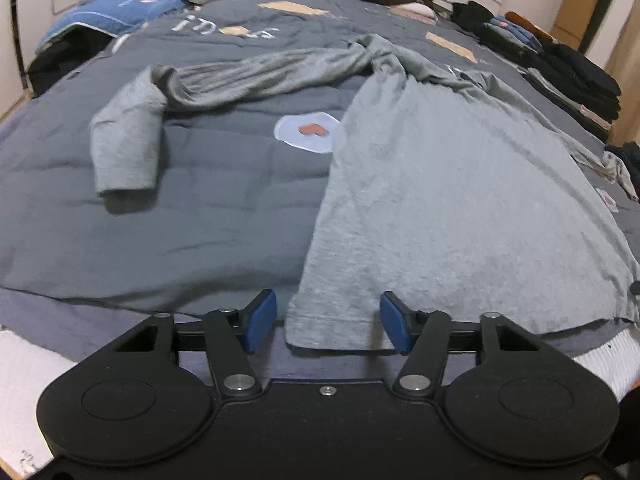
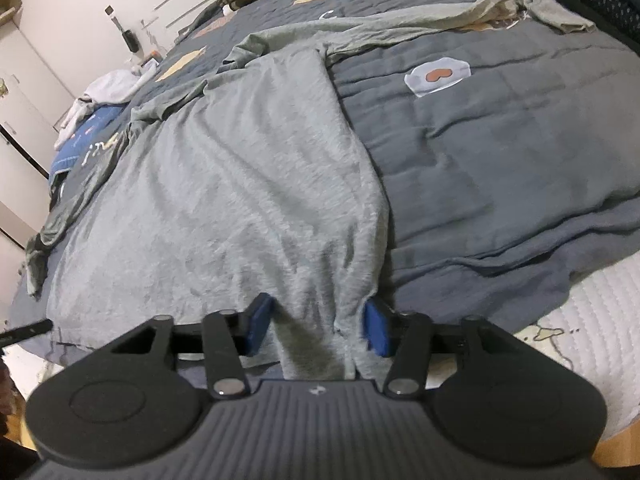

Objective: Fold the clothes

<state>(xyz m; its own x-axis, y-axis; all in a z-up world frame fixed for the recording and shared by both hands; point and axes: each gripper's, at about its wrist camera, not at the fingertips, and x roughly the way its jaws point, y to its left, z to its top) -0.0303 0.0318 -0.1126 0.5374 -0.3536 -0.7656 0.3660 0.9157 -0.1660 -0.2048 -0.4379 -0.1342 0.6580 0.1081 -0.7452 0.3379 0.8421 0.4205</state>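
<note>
1. Garment: a light-grey, long-sleeved knit cotton shirt (image 1: 440,184) lies spread, back or front up, on a dark-grey quilted bed cover (image 1: 180,208); its hem reaches the near edge of that cover, and its collar end points toward the far side.
2. Sleeves: one long sleeve (image 1: 208,84) runs out sideways across the cover, bent at the elbow with the cuff turned back toward the near edge; the other sleeve (image 2: 80,200) trails crumpled along the opposite side of the shirt body.
3. Left gripper (image 1: 328,322), black with blue pads: it straddles the hem corner at the cover's near edge. The jaws stand apart and the cloth lies between them, with a gap visible at each pad, so nothing is gripped.
4. Right gripper (image 2: 316,328): it sits at the opposite hem corner. A bunched fold of hem fills the space between the pads and appears pinched, so the jaws read as clenched on the shirt.
5. Handling, as judged: the fabric is thin, soft and limp, light to lift, not fragile and not slippery. It sags and wrinkles wherever unsupported.
6. Hold points, as judged: the two hem corners suit a lengthwise fold; both layers of cloth should be caught, and the sleeves laid inward before folding.
</note>
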